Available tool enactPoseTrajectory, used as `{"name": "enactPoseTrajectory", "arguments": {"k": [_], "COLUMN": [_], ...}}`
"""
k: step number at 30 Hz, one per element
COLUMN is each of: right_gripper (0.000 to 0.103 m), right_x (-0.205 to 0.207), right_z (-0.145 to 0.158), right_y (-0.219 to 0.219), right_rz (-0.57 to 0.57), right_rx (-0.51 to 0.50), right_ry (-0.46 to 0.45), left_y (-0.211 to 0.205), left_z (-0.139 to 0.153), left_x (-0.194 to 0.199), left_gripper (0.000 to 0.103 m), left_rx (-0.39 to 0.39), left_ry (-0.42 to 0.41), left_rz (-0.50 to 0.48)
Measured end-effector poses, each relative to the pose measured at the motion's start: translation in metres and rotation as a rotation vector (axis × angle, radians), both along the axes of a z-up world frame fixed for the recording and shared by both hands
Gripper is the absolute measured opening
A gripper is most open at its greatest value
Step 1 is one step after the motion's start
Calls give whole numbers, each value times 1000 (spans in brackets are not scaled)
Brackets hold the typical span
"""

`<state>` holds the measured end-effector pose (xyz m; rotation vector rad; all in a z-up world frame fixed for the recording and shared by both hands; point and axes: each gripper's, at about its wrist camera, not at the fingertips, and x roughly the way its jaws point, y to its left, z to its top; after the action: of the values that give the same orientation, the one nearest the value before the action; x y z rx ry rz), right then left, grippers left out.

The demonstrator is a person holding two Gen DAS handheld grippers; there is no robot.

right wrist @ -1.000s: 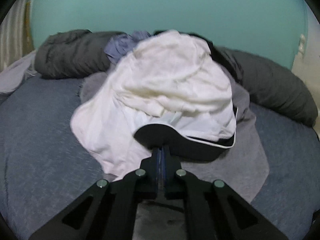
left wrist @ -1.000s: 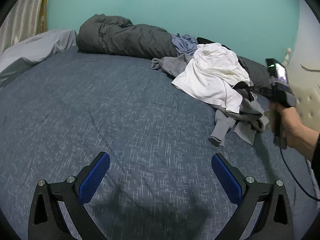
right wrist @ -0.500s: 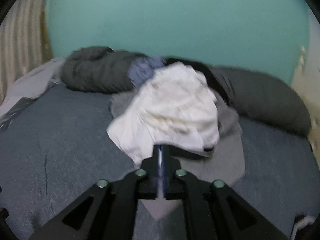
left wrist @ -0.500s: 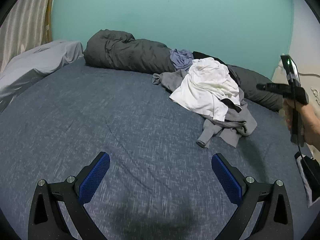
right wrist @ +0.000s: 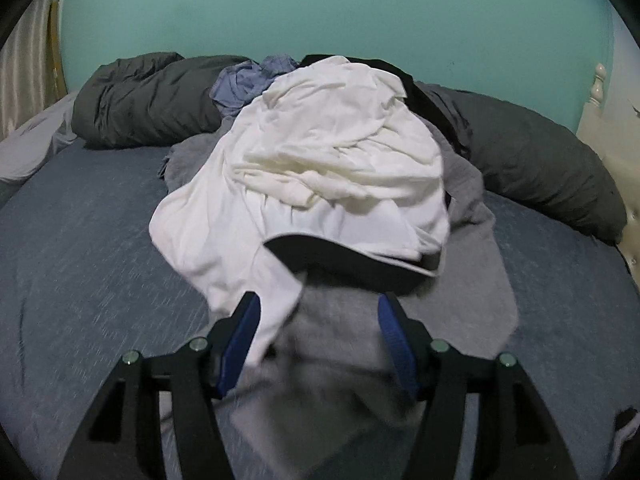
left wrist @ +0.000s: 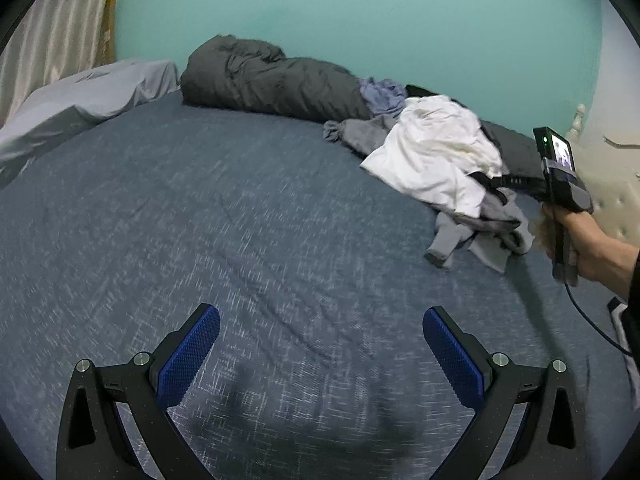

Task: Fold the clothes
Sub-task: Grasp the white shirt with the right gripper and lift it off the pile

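Observation:
A heap of clothes lies on the blue bed (left wrist: 200, 220): a white shirt (right wrist: 332, 152) on top, a black piece (right wrist: 344, 258) under its hem, and a grey garment (right wrist: 472, 280) spread beneath. My right gripper (right wrist: 318, 300) is low at the heap's near edge with its jaws opening. The grey garment and a white sleeve (right wrist: 276, 304) lie loosely between its blue pads (right wrist: 240, 336), which do not press on them. My left gripper (left wrist: 320, 314) hangs open over bare sheet, holding nothing. In the left wrist view, a hand (left wrist: 588, 244) holds the right gripper beside the heap.
A dark grey duvet roll (left wrist: 272, 76) runs along the teal wall behind the heap, with a crumpled blue shirt (right wrist: 252, 78) against it. A pale pillow (left wrist: 88, 92) lies far left. A cream headboard (left wrist: 612, 184) stands on the right. A cable (left wrist: 592, 324) trails from the hand.
The right gripper's jaws were shut and now stand apart. It drew back from the heap and came in close again. The left gripper stayed open while its view shifted slightly.

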<state>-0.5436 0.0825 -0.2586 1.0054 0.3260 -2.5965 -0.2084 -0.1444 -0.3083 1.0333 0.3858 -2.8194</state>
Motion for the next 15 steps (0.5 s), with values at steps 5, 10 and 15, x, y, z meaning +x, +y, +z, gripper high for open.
{"name": "enactPoseTrajectory", "arguments": {"k": [5,10,15], "right_gripper": [60,6,4], "right_x": [-25,-34,-7], "right_z": [-19,-23,19], "right_y": [-17,-24,-16], "right_rz": [9,10,39], "right_rx": [1,31,-8], "right_ry": [18,11,97], "left_y": [-6,-14,-16], "left_z": [-17,-28,-23], "left_x": [-5,-5,-3], "left_gripper": [103,103,103], "left_rx": [9,2,-17], "left_ry": [-25,-46,-35], "left_rz": [13,32,19]}}
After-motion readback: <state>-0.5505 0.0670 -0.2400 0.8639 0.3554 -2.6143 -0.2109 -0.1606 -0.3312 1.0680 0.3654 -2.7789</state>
